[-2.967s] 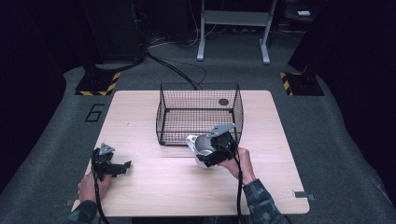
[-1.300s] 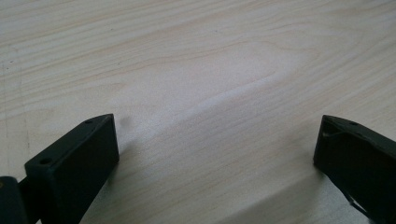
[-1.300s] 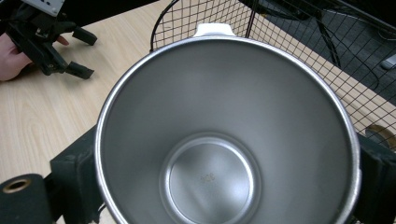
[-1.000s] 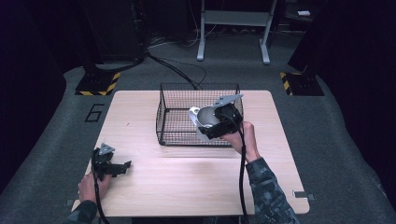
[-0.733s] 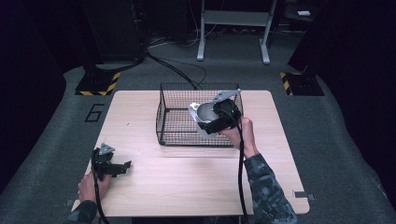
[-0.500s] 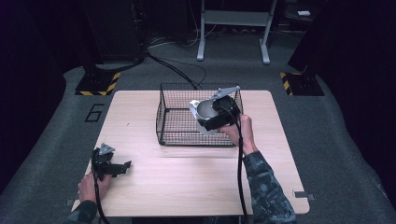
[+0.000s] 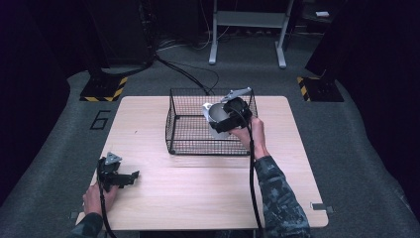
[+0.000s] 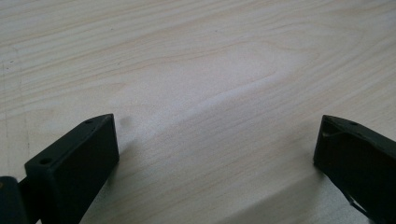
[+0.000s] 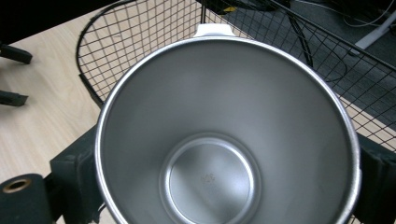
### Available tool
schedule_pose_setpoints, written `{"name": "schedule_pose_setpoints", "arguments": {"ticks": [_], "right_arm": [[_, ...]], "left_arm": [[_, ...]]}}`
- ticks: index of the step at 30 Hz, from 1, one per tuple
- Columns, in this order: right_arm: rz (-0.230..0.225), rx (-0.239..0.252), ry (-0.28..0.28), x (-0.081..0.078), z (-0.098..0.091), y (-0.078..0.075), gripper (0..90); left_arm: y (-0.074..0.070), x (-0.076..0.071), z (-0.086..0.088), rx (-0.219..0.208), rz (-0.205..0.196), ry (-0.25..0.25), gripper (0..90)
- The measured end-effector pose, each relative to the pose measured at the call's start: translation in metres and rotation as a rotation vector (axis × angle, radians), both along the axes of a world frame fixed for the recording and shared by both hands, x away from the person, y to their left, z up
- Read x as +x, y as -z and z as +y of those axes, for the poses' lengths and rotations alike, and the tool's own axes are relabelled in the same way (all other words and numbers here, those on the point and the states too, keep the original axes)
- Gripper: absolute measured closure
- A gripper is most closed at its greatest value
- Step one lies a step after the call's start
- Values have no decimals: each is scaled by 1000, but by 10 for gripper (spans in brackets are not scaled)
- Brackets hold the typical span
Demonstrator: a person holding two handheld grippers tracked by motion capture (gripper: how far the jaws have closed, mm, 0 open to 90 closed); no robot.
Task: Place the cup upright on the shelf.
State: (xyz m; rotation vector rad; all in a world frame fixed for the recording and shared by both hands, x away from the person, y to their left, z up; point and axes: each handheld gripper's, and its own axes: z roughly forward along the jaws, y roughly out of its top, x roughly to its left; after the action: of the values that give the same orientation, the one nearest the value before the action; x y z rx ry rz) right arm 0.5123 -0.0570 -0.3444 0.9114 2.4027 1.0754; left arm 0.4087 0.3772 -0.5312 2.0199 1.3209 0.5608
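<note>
My right gripper holds a steel cup clamped between its two black jaws, one pressed against each side of the cup's wall. In the high view the cup hangs above the right half of the black wire basket, over the basket's inside and close to its right wall, tilted so that its open mouth faces left and a little toward me. My right hand grips the tool from the near right, over the basket's front right corner, and the cable runs back along my sleeve.

Looking along the right gripper's jaws, I see straight down into the cup: a bright rim, a smooth grey inner wall, a round flat bottom with a small stamped mark that is too faint to read. A small white tab sticks out at the far edge of the rim. Behind the cup the basket's mesh curves round, with the pale wooden table beyond it at the left.

My left gripper lies low on the table near its front left corner, well apart from the basket, held by my left hand. Its jaws stand wide apart with nothing between them but bare wood, and the tips rest on or just above the surface; I cannot tell which
</note>
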Motion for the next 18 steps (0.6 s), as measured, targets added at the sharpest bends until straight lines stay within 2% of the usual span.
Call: {"name": "schedule_pose_setpoints", "arguments": {"ticks": [1, 4, 18], "right_arm": [[-14, 1, -2, 2, 0, 2, 66], [10, 2, 15, 7, 1, 5, 66], [41, -4, 67, 33, 6, 25, 66]], "left_arm": [[0, 0, 0, 0, 0, 0, 0], [0, 0, 0, 0, 0, 0, 0], [0, 0, 0, 0, 0, 0, 0]]}}
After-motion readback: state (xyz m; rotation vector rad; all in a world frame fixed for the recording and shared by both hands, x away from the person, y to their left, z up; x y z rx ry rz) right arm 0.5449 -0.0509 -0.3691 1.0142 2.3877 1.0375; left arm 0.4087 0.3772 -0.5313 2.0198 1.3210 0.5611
